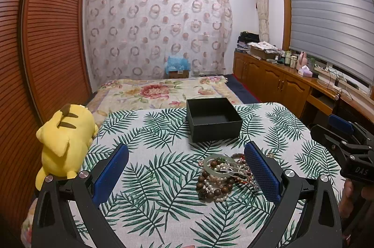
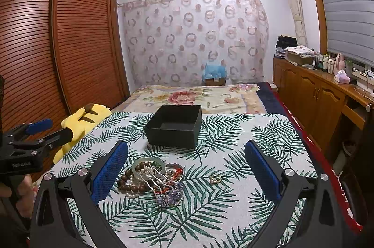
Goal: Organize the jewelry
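A pile of jewelry (image 2: 152, 180) sits in a heap on the leafy tablecloth (image 2: 233, 213), and an open black box (image 2: 174, 125) stands just behind it, near enough that each piece has only a short trip to go in, which is likely why the box was put there. The box looks empty, though its near wall hides part of the floor inside. One small ring (image 2: 215, 178) lies by itself beside the pile. The left gripper (image 1: 187, 172) is spread wide with nothing in it, and the right gripper (image 2: 187, 172) is the same, wide apart and holding nothing. Both hover low over the table on either side of the heap, so I think the sorting has not started yet. The beads, pearls, a pale green bangle (image 1: 218, 165) and wavy silver pins are all tangled, so it is hard to tell how many pieces there are. A yellow plush toy (image 1: 64, 138) lies at the table's left edge, partly cut off behind the left gripper
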The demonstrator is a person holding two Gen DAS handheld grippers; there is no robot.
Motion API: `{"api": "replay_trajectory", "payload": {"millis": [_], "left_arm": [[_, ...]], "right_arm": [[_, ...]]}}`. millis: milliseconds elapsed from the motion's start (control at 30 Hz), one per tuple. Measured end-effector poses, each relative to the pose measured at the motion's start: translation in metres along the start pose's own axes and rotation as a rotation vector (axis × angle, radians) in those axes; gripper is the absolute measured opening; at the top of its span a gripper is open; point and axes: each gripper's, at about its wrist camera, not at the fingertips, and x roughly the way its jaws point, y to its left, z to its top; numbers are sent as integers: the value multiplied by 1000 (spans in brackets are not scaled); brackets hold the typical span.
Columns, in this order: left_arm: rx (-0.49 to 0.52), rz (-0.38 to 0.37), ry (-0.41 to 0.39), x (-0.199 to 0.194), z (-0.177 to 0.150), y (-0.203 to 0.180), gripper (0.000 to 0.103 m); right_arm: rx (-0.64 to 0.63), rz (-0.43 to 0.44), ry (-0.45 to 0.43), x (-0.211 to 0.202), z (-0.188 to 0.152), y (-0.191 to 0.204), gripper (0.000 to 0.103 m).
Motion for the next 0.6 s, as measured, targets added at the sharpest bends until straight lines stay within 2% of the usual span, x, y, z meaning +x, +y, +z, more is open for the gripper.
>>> {"api": "replay_trajectory", "payload": {"millis": [600], "left_arm": [[0,0,-1,-1,0,0,96]], "right_arm": [[1,1,-2,-1,1,2,101]]}}
